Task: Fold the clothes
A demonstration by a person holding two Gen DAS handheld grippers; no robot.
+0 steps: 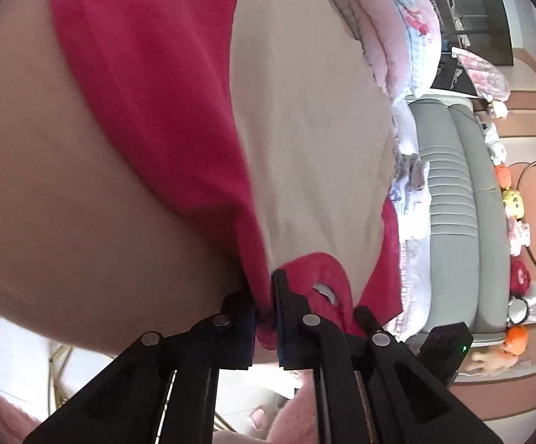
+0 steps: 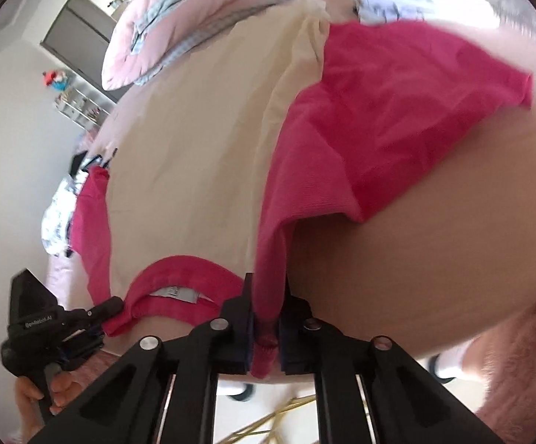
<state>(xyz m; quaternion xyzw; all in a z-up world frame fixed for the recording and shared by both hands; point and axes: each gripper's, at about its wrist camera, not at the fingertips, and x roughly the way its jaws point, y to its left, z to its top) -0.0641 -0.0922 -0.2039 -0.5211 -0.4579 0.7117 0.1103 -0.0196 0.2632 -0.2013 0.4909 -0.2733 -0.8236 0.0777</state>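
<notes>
Both grippers, left (image 1: 266,318) and right (image 2: 266,327), clamp pink-cream shirt (image 2: 194,155) shoulders

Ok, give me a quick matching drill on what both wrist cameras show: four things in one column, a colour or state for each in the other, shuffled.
Things:
1. left gripper
2. sleeve
3. shirt body
4. collar tag

States:
A. cream
B. lying spread out, pink
C. pale, inside the pink neckline
D. jaws shut on pink shoulder fabric

Pairs: 1-D, 2-B, 3-A, 4-C
</notes>
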